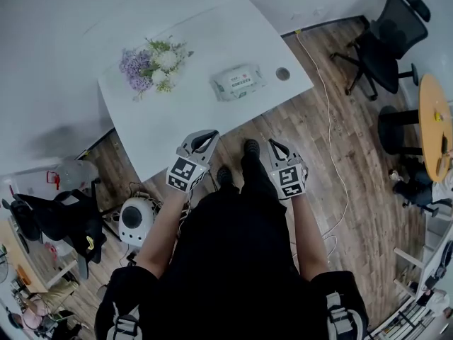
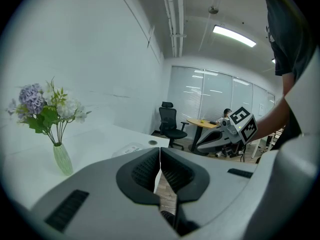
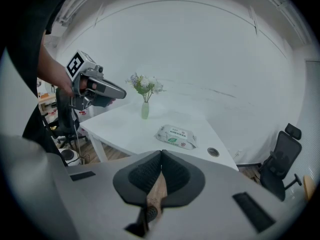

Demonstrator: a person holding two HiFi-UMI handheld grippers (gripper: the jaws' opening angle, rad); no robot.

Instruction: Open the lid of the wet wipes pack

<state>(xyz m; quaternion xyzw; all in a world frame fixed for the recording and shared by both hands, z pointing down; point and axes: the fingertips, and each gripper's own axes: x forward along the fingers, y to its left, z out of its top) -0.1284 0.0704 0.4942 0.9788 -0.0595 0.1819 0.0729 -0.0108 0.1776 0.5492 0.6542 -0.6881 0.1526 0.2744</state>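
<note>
Nothing of the job is done yet, as far as I can judge. The wet wipes pack (image 1: 239,83) lies flat on the white table (image 1: 177,129), towards the far side from me, between the vase of flowers (image 1: 152,66) and the round cable hole (image 1: 283,74), touching neither. From the right gripper view its lid (image 3: 178,132) looks flush with the top of the pack, so I take it as closed, though the flap is too small to make out its edge or tab. Both tools hang in front of my operator's body, well apart from the pack. The left gripper (image 1: 205,137) sits about at the near edge of the table. The right gripper (image 1: 277,147) is off the table, over the wooden floor (image 1: 340,161). In each gripper's own view the dark ribbed pads meet along a thin seam with nothing between them. Both are closed and empty: through the right one's seam I see only floor, and through the left one's only table edge and floor. So the whole task is ahead of me: bring the tools in over the table, probably steady the soft pack with one while the other opens to catch the lid's front lip, then lift the flap back on its hinge. I expect the pack to slide or buckle if I pull on the lid without holding it down.
</note>
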